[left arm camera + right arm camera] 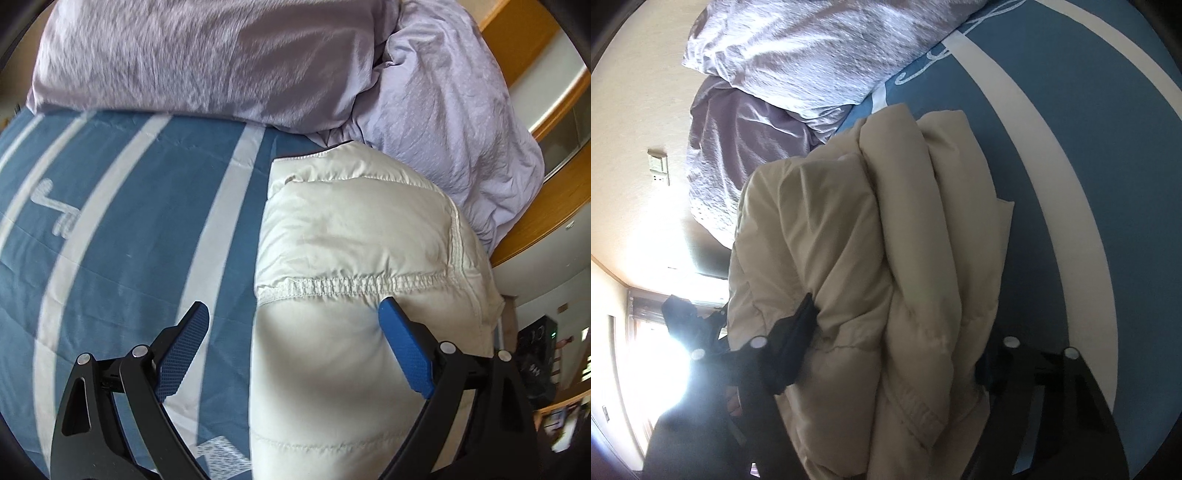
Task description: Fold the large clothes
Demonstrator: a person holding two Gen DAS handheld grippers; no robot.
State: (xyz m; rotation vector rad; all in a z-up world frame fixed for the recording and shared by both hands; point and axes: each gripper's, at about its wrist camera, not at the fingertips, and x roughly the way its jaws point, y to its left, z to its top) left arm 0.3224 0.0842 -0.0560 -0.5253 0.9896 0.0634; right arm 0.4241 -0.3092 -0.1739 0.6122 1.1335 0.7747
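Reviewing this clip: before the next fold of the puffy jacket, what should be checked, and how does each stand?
1. Left gripper open: ok.
2. Its right finger touches the white jacket; left finger over the blue bedsheet: not ok for a grasp.
3. Right gripper straddles the bundled jacket: ok.
4. Right pads pressing: cannot tell.
5. Lilac duvet clear of the jacket: not ok, touching.
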